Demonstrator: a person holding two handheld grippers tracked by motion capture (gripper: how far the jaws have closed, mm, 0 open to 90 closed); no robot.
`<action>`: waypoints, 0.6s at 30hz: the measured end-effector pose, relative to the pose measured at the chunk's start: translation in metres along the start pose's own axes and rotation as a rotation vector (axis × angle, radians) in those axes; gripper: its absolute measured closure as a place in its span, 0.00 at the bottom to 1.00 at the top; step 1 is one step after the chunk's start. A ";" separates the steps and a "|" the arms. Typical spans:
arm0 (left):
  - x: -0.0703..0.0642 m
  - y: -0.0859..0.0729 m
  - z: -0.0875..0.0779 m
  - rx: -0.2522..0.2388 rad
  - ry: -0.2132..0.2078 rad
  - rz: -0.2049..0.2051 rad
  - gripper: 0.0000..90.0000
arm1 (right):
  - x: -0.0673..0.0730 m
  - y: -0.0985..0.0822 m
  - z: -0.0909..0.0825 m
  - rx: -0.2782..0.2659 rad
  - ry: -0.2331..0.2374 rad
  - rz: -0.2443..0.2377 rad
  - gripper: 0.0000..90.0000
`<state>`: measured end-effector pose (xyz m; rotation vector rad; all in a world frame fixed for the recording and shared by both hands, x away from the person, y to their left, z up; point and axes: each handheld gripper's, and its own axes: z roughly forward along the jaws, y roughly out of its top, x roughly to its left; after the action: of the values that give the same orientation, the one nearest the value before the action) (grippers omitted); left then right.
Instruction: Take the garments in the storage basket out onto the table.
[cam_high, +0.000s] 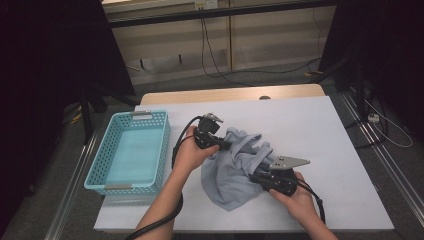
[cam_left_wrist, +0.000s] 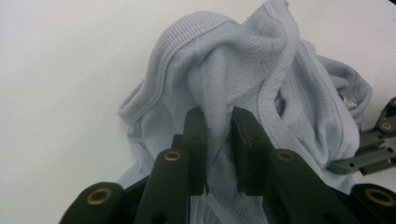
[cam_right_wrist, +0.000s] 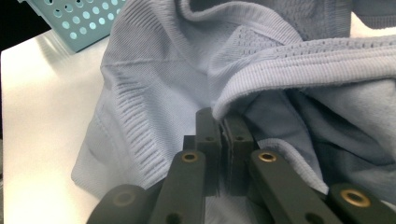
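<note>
On the white table cover (cam_high: 320, 130), just right of the light blue basket (cam_high: 131, 150), a crumpled pale blue garment (cam_high: 235, 170) is lifted at two places. A fold of its ribbed fabric is pinched between the left gripper's (cam_left_wrist: 218, 122) narrow jaws, and a hem edge is clamped by the right gripper (cam_right_wrist: 220, 122).

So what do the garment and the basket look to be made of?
Garment: pale blue-grey knit fabric, matte and soft; ribbed hems and tiny knit holes show in the gripper views. Basket: light blue, most likely moulded plastic, with walls pierced by even rows of holes.
</note>
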<state>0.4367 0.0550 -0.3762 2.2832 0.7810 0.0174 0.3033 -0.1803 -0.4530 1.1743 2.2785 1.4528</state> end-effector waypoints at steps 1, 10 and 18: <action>-0.001 -0.005 -0.003 -0.005 0.007 -0.007 0.86 | -0.001 0.000 -0.001 0.000 -0.002 -0.001 0.97; -0.001 -0.036 -0.007 0.015 0.044 -0.032 0.91 | -0.006 0.001 -0.005 -0.007 -0.015 0.019 0.97; -0.008 -0.072 0.006 0.012 0.054 -0.056 0.91 | -0.008 0.001 -0.009 0.006 -0.045 0.009 0.97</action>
<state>0.3938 0.0873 -0.4249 2.2792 0.8753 0.0484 0.3042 -0.1914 -0.4492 1.2081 2.2523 1.4096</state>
